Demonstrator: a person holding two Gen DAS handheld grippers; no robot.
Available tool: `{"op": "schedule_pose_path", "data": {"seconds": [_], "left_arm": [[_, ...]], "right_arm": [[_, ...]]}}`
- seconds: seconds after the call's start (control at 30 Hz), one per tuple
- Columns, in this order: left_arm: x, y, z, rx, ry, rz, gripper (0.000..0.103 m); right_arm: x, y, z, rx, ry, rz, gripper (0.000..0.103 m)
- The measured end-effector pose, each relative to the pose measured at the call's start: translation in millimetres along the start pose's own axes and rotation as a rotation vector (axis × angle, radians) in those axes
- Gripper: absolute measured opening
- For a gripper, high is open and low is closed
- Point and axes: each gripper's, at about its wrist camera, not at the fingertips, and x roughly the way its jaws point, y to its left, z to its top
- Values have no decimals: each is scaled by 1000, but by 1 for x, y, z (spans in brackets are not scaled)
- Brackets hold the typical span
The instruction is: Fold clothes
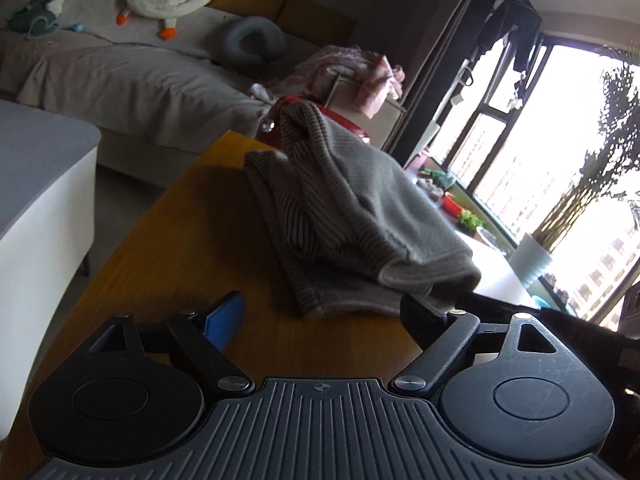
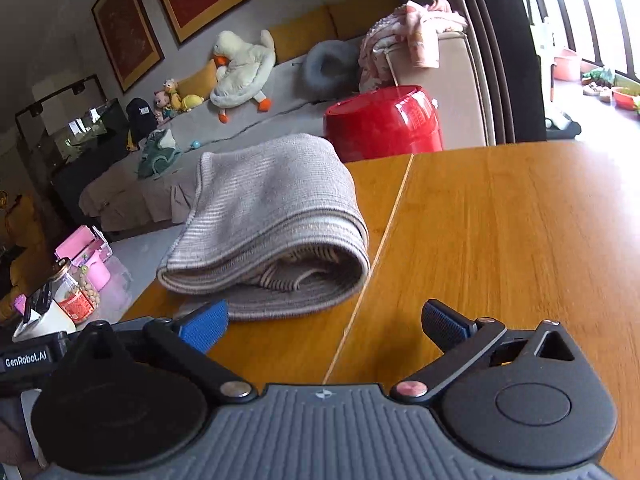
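My left gripper point(image 1: 324, 316): jaws wide apart, nothing clamped. Blue pad of one finger point(image 1: 224, 324) clear over bare wood; the other finger sits just under the near hem of the grey knit garment point(image 1: 352, 216), can't tell if it touches. My right gripper point(image 2: 324, 324): jaws fully spread, empty. Its left blue pad point(image 2: 204, 326) is right at the garment's near edge, looks like touching or just short of it; right pad point(image 2: 444, 322) over bare table.

Garment lies folded in a thick bundle on the wooden table point(image 2: 500, 232), rolled fold edge facing my right camera, striped inner layers showing in the open end. In the left view the far end is bunched and rises off the table. It sits left of the table's seam line point(image 2: 384, 240) in the right view, near the table's left edge.

Beyond the table: red tub point(image 2: 384, 120) just past the far edge, sofa point(image 1: 120, 76) with a white goose plush point(image 2: 244, 68), grey neck pillow point(image 1: 254, 40), pink clothes heap point(image 2: 412, 32) on a box. Glass jar point(image 2: 76, 292) and pink container point(image 2: 86, 252) at lower left of right view. Potted plant point(image 1: 560, 216) by the bright window point(image 1: 540, 152) in left view.
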Motion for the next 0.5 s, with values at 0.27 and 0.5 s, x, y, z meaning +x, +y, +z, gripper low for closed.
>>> {"op": "schedule_pose_path", "data": {"seconds": [0.27, 0.5], "left_arm": [[-19, -40, -31, 94, 42, 120, 103], [-23, -63, -46, 166, 70, 221, 103]], "right_arm": [[-37, 4, -27, -74, 27, -133, 103], [-43, 4, -33, -122, 64, -300, 103]]}}
